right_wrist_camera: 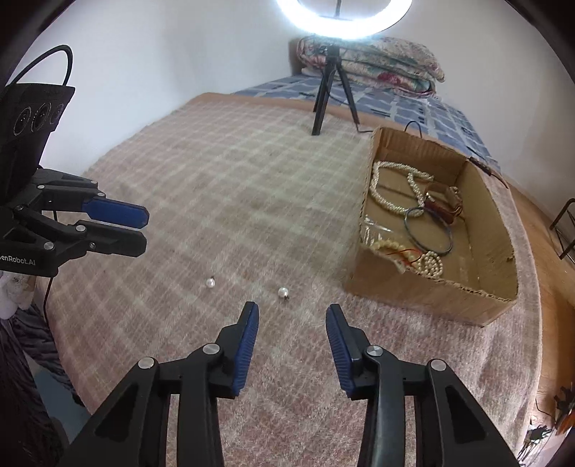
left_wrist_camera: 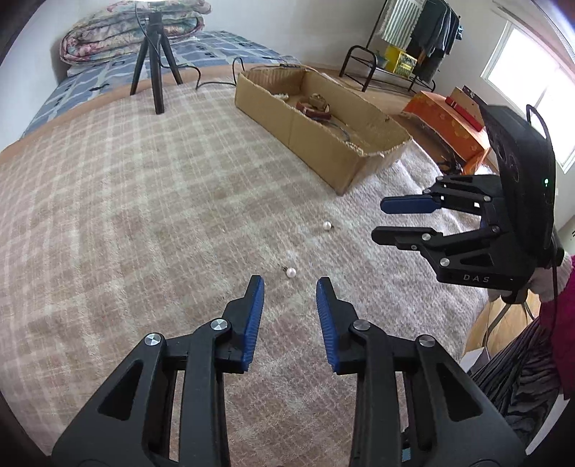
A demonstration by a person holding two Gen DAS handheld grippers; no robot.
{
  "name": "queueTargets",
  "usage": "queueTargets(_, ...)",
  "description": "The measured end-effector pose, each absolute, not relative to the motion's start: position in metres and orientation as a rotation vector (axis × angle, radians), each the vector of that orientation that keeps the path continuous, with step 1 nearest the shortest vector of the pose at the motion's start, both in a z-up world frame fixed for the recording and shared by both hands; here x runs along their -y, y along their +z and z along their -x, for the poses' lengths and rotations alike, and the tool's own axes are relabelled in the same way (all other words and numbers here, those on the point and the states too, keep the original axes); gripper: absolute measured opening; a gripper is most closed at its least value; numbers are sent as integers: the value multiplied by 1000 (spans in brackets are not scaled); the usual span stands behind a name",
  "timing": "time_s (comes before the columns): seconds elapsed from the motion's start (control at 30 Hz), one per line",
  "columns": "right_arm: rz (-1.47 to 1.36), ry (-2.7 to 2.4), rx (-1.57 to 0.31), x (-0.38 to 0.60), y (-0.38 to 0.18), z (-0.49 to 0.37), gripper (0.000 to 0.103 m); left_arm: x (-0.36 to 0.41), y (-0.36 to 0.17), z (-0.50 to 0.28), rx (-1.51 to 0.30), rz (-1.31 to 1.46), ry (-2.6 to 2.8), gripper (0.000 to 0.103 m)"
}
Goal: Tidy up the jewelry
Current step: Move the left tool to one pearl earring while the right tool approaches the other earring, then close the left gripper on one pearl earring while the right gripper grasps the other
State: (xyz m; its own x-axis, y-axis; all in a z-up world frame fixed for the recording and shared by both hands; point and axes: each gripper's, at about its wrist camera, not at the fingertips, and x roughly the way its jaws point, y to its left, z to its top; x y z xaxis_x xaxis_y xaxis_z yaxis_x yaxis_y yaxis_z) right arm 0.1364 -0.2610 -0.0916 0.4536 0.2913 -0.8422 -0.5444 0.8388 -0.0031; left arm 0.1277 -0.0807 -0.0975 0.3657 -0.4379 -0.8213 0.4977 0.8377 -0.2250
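Two pearl earrings lie on the plaid blanket. The near one (left_wrist_camera: pixel 291 272) sits just beyond my open, empty left gripper (left_wrist_camera: pixel 290 283); the far one (left_wrist_camera: pixel 326 226) lies toward the box. In the right wrist view they show as a left pearl (right_wrist_camera: pixel 210 282) and a right pearl (right_wrist_camera: pixel 283 292), the latter just ahead of my open, empty right gripper (right_wrist_camera: pixel 291 309). The cardboard box (right_wrist_camera: pixel 431 291) holds pearl necklaces (right_wrist_camera: pixel 386 186), a dark bangle (right_wrist_camera: pixel 427 230) and bead bracelets (right_wrist_camera: pixel 429 262). Each gripper shows in the other's view, the right gripper (left_wrist_camera: pixel 379 221) and the left gripper (right_wrist_camera: pixel 143 230).
A ring light on a black tripod (right_wrist_camera: pixel 332 82) stands at the back of the bed, its cable running past the box. Folded quilts (left_wrist_camera: pixel 133 32) lie behind it. An orange box (left_wrist_camera: pixel 452 125) and a clothes rack (left_wrist_camera: pixel 413 39) stand on the floor beyond the bed's right edge.
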Motion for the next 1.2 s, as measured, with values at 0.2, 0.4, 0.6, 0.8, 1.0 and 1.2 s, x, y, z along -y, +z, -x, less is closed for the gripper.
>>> queueTargets(0.2,344,565,-991,247,-106,-146,29,95,-116,-129,-1080,-92,-630,22)
queueTargets(0.4,361,576,-1020,243,-119,-157,27,100,-128,-140,-1110,-95,-625,22)
queueTargets(0.6,363,585,-1030,242,-124,-164,27,108,-134,-150,-1121,-94,-625,22)
queueTargets(0.8,356,596,-1037,242,-127,-170,24,112,-139,-156,-1122,-110,-615,22)
queueTargets(1.0,362,606,-1040,238,-130,-173,23,114,-144,-160,-1129,-110,-612,22)
queueTargets(1.2,370,608,-1047,235,-133,-174,19,116,-148,-163,-1132,-119,-603,16)
